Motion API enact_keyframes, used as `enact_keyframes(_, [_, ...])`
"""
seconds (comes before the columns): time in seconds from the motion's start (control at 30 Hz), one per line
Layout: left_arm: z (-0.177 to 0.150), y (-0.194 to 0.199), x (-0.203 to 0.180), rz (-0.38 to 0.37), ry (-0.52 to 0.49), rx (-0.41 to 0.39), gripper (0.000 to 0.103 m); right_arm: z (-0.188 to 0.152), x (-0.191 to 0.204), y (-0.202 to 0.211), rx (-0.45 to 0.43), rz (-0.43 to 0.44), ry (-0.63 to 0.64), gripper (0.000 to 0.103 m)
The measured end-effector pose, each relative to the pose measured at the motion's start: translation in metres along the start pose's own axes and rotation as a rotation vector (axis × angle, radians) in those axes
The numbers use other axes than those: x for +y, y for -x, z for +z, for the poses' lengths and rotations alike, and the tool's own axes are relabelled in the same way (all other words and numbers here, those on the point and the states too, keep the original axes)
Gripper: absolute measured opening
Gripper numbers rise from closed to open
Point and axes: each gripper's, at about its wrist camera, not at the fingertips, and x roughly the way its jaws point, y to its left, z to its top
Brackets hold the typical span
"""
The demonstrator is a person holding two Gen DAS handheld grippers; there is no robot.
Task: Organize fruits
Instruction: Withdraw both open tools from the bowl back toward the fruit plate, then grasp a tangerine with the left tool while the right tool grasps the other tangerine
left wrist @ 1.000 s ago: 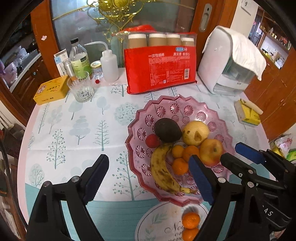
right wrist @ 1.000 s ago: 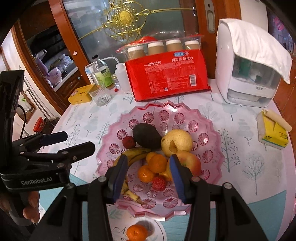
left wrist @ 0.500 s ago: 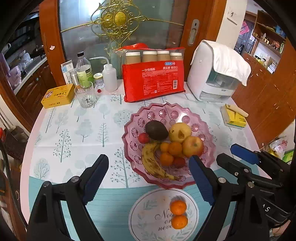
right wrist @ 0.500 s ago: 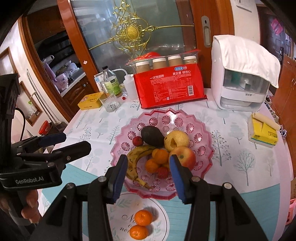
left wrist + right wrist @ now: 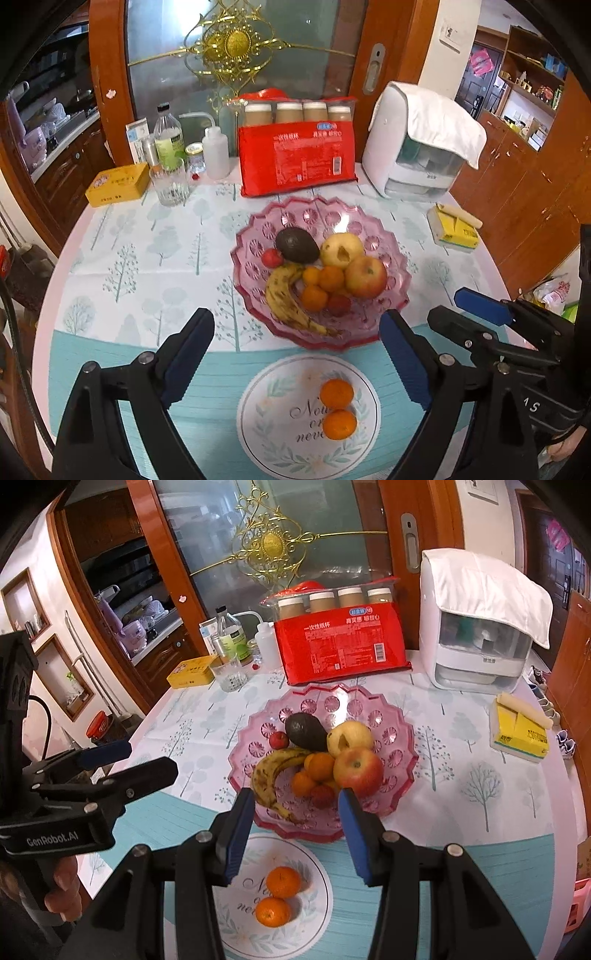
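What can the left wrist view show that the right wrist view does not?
Only the left wrist view shows the shelves at the far right. Only the right wrist view shows the red lid on the floor and the person's fingers. Both show the pink bowl of fruit, the white plate with two mandarins, and both hand-held grippers open.

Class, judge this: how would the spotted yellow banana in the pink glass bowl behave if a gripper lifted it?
The spotted yellow banana looks overripe, so probably soft and easily bruised. Its curved shape may pivot in the grip. Lifting could nudge the small oranges touching it.
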Motion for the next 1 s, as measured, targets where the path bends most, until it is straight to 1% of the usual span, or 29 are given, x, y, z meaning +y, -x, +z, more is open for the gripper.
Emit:
enact_keyframes(0.2, [-0.037,-0.019,-0.01,0.026,-0.009,0.031,0.09,-0.026,-0.012,-0.016,0.054,0.001,0.001,0.048])
enact_keyframes(0.3, [-0.062,-0.039,-0.015,0.036,-0.014,0.084,0.091,-0.041,-0.02,-0.031,0.102,0.001,-0.02,0.048])
enact_keyframes(0.47, [-0.1,-0.07,-0.016,0.026,0.009,0.181,0.09,-0.063,-0.034,-0.052,0.166,0.018,-0.08,0.048])
enact_keyframes(0.63, [-0.13,-0.094,-0.022,0.014,0.042,0.243,0.09,-0.078,-0.04,-0.067,0.209,0.036,-0.111,0.048])
enact_keyframes(0.8, [-0.151,-0.112,-0.03,-0.002,0.063,0.261,0.09,-0.087,-0.044,-0.077,0.235,0.043,-0.133,0.048])
enact_keyframes(1.0, [-0.164,-0.122,-0.04,0.011,0.068,0.241,0.09,-0.093,-0.048,-0.082,0.256,0.055,-0.148,0.048])
